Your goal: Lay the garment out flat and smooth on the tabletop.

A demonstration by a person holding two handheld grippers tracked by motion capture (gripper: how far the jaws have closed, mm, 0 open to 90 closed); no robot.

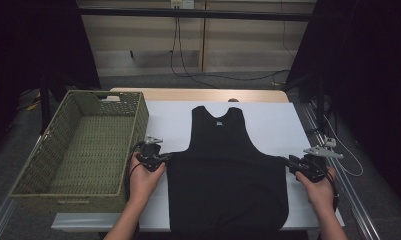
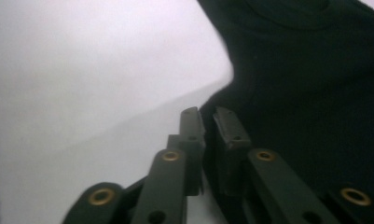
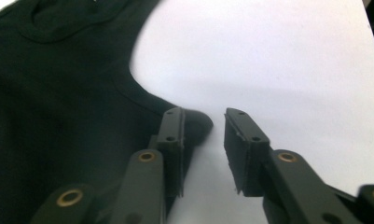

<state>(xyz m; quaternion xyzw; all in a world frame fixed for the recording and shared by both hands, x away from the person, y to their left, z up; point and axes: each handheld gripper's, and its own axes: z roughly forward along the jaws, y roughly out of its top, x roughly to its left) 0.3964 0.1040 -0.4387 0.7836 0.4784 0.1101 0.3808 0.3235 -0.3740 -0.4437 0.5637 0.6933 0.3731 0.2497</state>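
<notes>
A black sleeveless top point(image 1: 228, 170) lies flat on the white table point(image 1: 273, 120), neck toward the far side, hem hanging over the near edge. My left gripper point(image 1: 164, 157) is at the top's left side corner under the armhole. In the left gripper view the jaws point(image 2: 209, 114) stand a narrow slit apart at the fabric point(image 2: 306, 93) edge. My right gripper point(image 1: 290, 161) is at the right side corner. In the right gripper view it point(image 3: 203, 114) is open, and the cloth point(image 3: 58, 93) corner pokes into the gap beside the left jaw without being pinched.
A large green woven basket point(image 1: 138, 115) stands on the left of the table, close to my left hand. A wooden strip runs along the table's far edge. Cables hang on the back wall. Metal rails run down the right side.
</notes>
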